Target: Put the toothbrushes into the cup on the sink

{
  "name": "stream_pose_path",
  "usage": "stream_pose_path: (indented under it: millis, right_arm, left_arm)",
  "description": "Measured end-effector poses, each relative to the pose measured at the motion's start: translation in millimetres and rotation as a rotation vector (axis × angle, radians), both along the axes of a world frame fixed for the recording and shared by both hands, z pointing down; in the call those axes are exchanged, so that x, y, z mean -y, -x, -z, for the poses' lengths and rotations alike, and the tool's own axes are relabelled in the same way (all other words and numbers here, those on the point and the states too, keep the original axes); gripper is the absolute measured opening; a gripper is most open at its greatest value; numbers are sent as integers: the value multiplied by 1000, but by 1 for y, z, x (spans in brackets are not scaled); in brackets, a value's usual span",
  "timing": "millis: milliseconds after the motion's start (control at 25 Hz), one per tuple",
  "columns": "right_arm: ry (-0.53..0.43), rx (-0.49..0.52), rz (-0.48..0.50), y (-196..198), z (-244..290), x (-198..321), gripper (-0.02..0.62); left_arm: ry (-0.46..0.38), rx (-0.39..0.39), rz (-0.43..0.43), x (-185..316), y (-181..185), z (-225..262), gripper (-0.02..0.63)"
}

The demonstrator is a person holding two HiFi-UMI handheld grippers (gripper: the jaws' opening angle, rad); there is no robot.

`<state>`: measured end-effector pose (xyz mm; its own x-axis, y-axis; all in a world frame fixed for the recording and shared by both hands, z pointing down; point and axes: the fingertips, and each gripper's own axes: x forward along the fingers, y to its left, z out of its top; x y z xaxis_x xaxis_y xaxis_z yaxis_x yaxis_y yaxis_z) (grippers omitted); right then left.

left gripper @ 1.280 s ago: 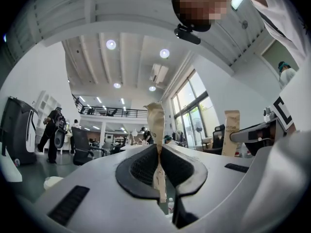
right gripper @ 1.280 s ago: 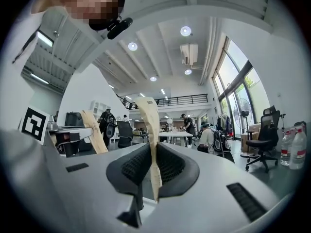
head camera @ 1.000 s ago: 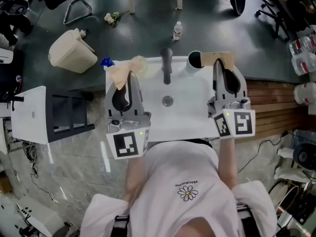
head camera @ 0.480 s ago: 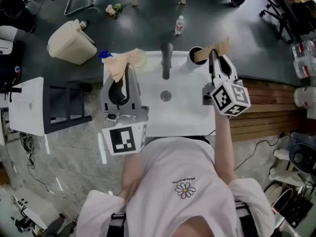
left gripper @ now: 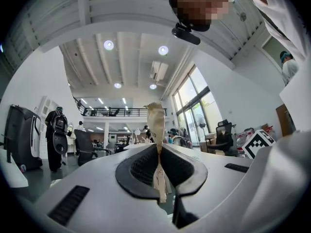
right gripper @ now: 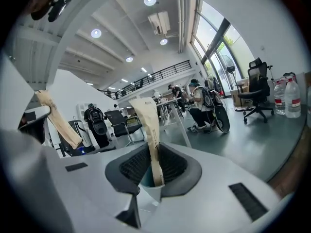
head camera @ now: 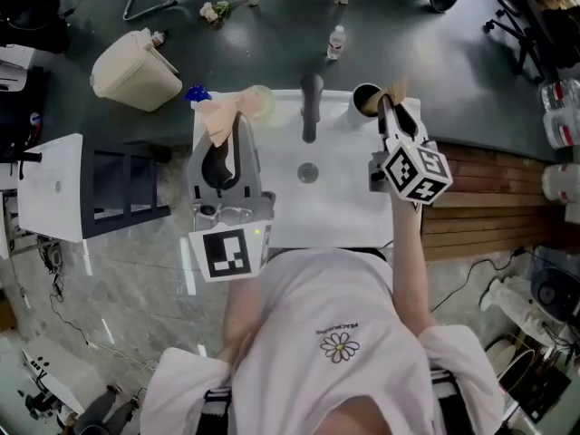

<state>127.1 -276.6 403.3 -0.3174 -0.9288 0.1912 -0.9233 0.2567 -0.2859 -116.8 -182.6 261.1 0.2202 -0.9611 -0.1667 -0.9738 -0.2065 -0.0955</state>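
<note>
Left gripper (head camera: pixel 238 139) (left gripper: pixel 159 154) is clenched on the first wrapped toothbrush (head camera: pixel 222 116) (left gripper: pixel 156 125), held upright over the sink (head camera: pixel 335 207) at its left rear corner. Right gripper (head camera: pixel 385 109) (right gripper: pixel 153 166) grasps the second wrapped toothbrush (head camera: pixel 396 91) (right gripper: pixel 148 125) right above the cup (head camera: pixel 366 100) (right gripper: pixel 148 188), which stands at the sink's right rear corner beside the faucet (head camera: pixel 311 107). Print on both paper wrappers is too small to read. The text above the daisy on the shirt (head camera: pixel 340 350) is illegible.

cup (head camera: pixel 365 101) right of faucet (head camera: pixel 311 107), bin (head camera: pixel 136 69) left of sink (head camera: pixel 344 207)
</note>
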Motion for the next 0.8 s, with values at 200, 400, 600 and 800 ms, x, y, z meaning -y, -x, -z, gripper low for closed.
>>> stream_pose_path:
  millis: [200, 400, 600, 800]
  right_arm:
    - [25, -9, -6, -2, -8, 1, 64]
    - [8, -7, -23, -6, -2, 2, 86]
    - [-60, -33, -65, -15, 24, 5, 97]
    - [-211, -56, -84, -22, 78, -5, 98]
  left_arm:
    - [-6, -1, -1, 4, -1, 0, 31]
    - [-2, -7, -6, 4, -2, 0, 31]
    - [-5, -10, -16, 5, -1, 1, 29]
    - [-31, 15, -23, 0, -4, 3, 31]
